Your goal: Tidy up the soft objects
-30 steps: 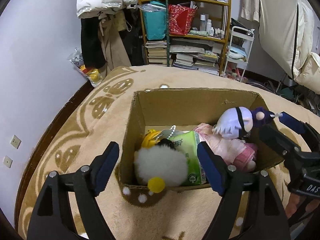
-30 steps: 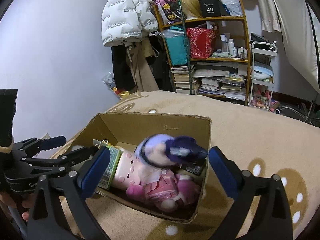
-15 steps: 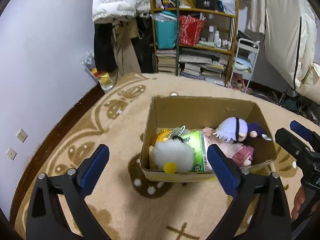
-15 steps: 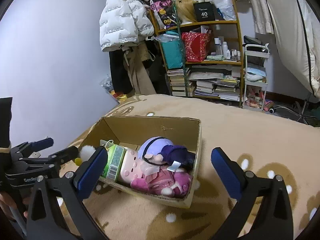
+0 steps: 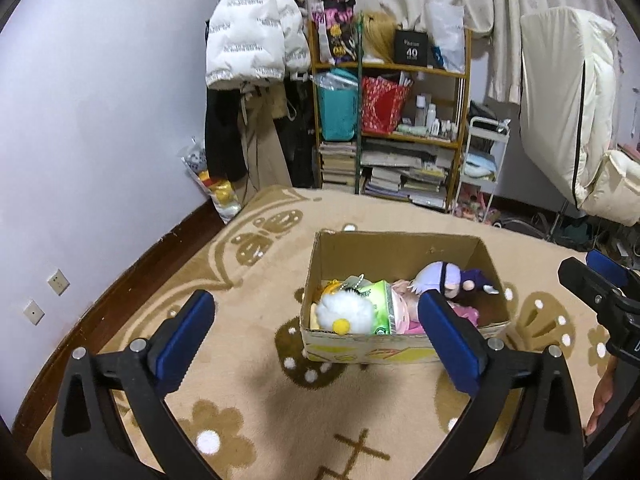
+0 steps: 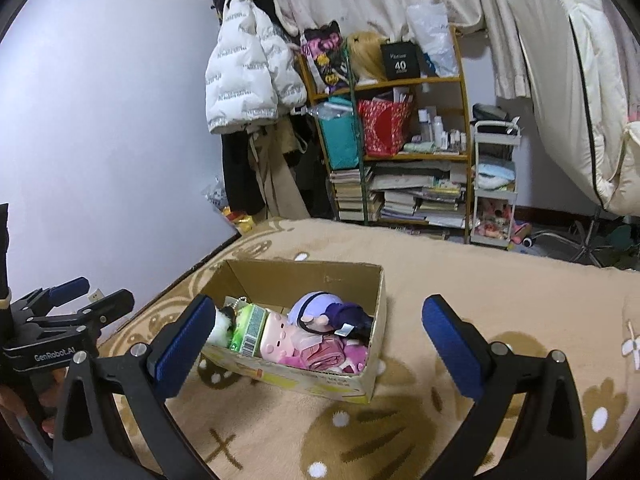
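Step in hand, as I judge it: release done, both grippers clear of brown cardboard box w/ nothing held. Box sits on tan patterned carpet, approx centre of left wrist view, just past the fingertips.

Left gripper: blue-padded jaws have just been opening, now spread wide, nothing btwn them. Right gripper: jaws spread wide too, empty.

Count in box, left to right (left wrist view):
- 1 white fluffy plush w/ yellow pom-pom, at 9 o'clock end, against near wall.
- 1 yellow-orange soft toy, mostly hidden behind the white one, bead chain on it.
- 1 green soft tissue pack, mid-box.
- 1 pink plush pig, lying flat beside the pack.
- 1 lilac-haired doll w/ dark purple hat, toward 3 o'clock, resting on the pink stuff.

Total 5 visible; more underneath, can't tell.

Next, prob.: no loose soft items visible on carpet. Task looks near finished; next move calls for a check round the box for strays.
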{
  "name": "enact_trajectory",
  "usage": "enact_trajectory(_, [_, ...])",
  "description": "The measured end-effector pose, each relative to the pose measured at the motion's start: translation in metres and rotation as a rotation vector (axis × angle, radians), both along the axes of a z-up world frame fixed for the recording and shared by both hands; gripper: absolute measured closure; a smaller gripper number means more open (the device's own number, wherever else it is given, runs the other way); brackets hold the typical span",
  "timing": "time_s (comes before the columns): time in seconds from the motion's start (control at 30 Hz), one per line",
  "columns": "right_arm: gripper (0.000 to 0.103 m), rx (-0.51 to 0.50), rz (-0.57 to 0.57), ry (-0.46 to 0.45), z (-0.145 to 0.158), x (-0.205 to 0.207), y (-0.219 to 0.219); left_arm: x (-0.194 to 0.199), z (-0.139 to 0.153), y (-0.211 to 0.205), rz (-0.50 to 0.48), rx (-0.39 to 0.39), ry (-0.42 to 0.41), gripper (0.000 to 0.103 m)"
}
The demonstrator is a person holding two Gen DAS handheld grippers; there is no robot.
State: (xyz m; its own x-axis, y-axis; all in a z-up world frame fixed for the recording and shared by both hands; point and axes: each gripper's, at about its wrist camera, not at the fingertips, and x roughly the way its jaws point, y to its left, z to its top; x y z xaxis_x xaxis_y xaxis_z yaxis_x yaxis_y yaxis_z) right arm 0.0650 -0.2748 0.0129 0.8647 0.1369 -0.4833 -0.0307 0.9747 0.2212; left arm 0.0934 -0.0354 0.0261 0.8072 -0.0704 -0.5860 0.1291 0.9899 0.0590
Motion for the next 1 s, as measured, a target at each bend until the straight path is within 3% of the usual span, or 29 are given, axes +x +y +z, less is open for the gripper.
enact_trajectory(0.53, [0.000, -0.013, -0.019, -0.128, 0.038, -0.068, 0.003, -0.087, 0.040, 0.013, 0.020, 0.011, -0.177, 0.002])
enact_trajectory(1.0, [0.000, -0.025, -0.052, -0.179, 0.030, -0.103, -0.001, -0.125, 0.041, 0.013, 0.007, 0.014, -0.266, 0.002])
